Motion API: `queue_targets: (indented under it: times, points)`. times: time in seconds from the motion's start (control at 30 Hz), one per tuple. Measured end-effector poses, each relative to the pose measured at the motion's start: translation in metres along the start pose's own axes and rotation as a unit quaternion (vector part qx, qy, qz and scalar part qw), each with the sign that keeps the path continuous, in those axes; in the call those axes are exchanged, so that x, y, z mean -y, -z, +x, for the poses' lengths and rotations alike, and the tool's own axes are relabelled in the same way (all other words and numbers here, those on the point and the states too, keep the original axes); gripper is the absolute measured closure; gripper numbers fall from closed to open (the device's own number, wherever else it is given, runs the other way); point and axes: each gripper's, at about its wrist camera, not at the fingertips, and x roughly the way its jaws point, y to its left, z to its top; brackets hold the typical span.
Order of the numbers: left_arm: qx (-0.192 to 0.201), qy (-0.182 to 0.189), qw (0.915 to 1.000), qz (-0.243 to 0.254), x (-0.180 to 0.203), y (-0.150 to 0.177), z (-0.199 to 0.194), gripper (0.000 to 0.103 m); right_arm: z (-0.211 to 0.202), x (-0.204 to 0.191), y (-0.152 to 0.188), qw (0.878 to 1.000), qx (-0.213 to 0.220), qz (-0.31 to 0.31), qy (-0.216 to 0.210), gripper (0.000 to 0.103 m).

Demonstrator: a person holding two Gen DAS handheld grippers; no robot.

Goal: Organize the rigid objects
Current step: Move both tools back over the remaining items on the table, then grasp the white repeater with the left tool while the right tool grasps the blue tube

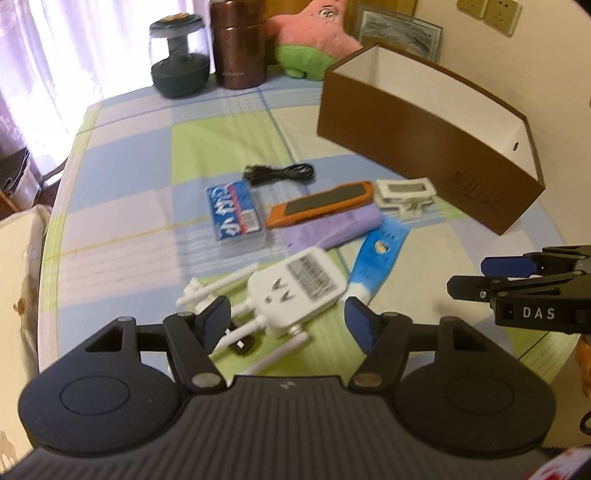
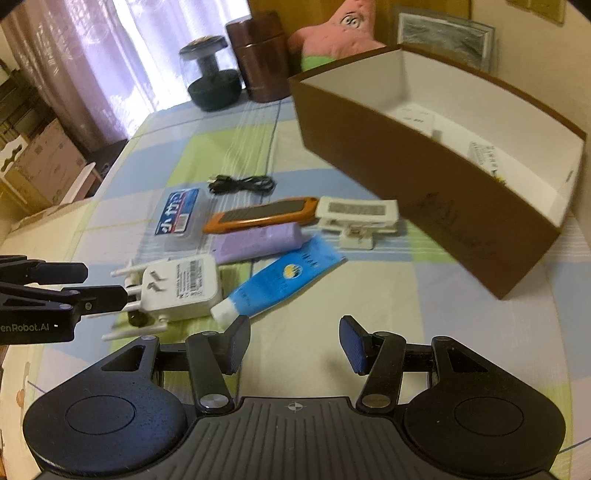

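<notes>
A white plug-in router with antennas (image 1: 295,291) (image 2: 181,288) lies on the checked tablecloth just beyond my left gripper (image 1: 286,321), whose jaws stand open with nothing gripped. Beside the router lie a blue tube (image 1: 376,254) (image 2: 277,284), a purple tube (image 1: 336,229) (image 2: 258,242), an orange-cased device (image 1: 317,206) (image 2: 262,216), a white clip-on display (image 1: 404,194) (image 2: 356,216), a blue pack (image 1: 232,212) (image 2: 181,214) and a black cable (image 1: 280,173) (image 2: 240,182). My right gripper (image 2: 293,341) hovers open over bare cloth in front of the blue tube.
A brown open box (image 1: 417,144) (image 2: 424,192) with a white inside stands at the right, holding a few paper items. At the table's far edge are a dark glass jar (image 1: 179,62), a brown canister (image 1: 240,44) and a pink plush (image 1: 314,33). Cardboard boxes (image 2: 48,162) stand left.
</notes>
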Motion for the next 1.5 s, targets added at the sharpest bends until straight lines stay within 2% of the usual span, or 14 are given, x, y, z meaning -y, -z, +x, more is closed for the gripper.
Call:
queue_targets:
  times: [0.2,0.5,0.9,1.5]
  points:
    - [-0.009,-0.011,0.9999,-0.006,-0.012,0.015,0.006,0.038,0.018,-0.014,0.004,1.000,-0.018,-0.010,-0.008,0.052]
    - [-0.014,-0.005,0.9999,0.006,-0.018,0.023,0.017,0.038,0.041,-0.026,0.007,0.999,-0.036,-0.009,-0.010,0.052]
    - [-0.011,0.006,0.9990,0.044,-0.019,0.013,0.037,0.038,0.059,-0.031,0.003,0.999,-0.040,0.003,-0.011,0.052]
    - [-0.023,0.013,0.9980,0.058,-0.032,0.002,0.061,0.039,0.096,-0.039,-0.007,0.998,-0.057,0.025,-0.008,0.052]
